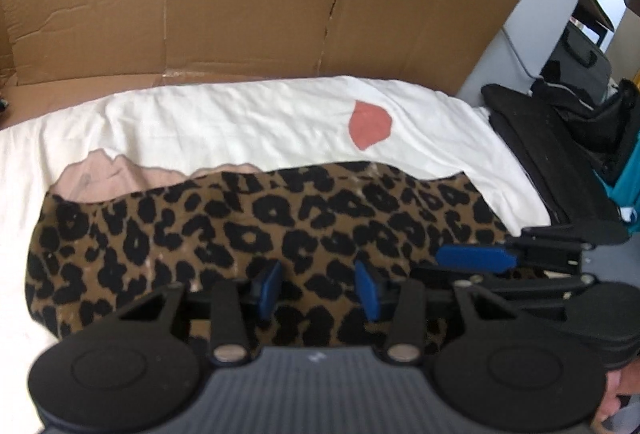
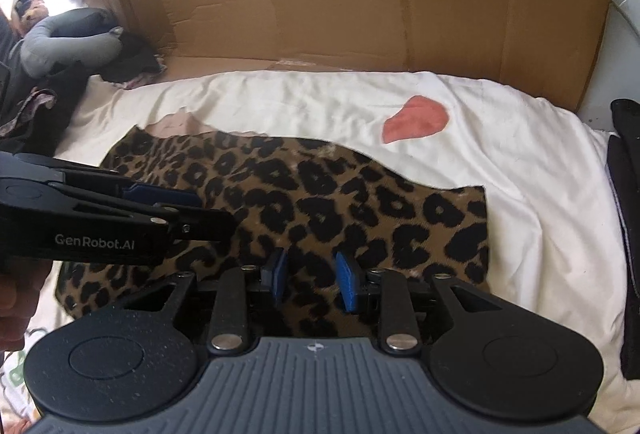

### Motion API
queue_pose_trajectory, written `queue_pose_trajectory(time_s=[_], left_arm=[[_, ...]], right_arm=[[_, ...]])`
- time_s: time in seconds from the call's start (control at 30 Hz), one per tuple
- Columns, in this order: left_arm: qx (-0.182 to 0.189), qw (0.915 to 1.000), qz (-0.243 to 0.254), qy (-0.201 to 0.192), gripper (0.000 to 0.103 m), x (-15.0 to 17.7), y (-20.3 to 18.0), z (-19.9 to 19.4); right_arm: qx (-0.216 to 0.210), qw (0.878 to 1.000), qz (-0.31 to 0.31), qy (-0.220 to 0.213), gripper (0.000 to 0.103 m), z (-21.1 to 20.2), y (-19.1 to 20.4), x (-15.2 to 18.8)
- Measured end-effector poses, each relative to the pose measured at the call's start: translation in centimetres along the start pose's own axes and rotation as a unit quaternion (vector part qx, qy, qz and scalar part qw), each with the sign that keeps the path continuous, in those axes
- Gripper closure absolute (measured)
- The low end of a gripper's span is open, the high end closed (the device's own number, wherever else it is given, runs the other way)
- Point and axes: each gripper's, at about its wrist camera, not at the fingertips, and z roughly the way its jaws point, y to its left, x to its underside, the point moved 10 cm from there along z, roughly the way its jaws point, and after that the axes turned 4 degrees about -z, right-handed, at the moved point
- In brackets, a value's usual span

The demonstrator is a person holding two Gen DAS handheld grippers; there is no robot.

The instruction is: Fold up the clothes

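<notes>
On white sheet (image 1: 240, 121): fuzzy leopard-print garment (image 1: 248, 230), wavy edge.

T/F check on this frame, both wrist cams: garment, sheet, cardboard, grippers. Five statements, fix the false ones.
1. The leopard-print garment lies on a white sheet. True.
2. The garment's inner side, showing at its far left corner, is blue. False: the pale pink lining shows there.
3. A flattened cardboard sheet stands behind the bedding. True.
4. The left gripper is clamped on a wooden hanger. False: its blue pads stand apart over the garment, with no hanger in view.
5. The right gripper hangs over the reddish patch. False: it is over the garment, with the patch farther back on the sheet.
</notes>
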Motion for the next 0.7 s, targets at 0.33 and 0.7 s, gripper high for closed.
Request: queue_pose_trajectory(time_s=[0.33, 0.7], left_arm=[[0.003, 1.0, -0.004, 0.008, 0.058, -0.2, 0.4, 0.8], [-0.012, 0.9995, 0.013, 0.028, 0.058, -0.1, 0.3, 1.4]], right_arm=[[-0.015, 1.0, -0.017, -0.014, 0.069, -2.8, 2.0, 1.1], [0.012, 0.998, -0.063, 0.006, 0.068, -2.7, 2.2, 3.7]])
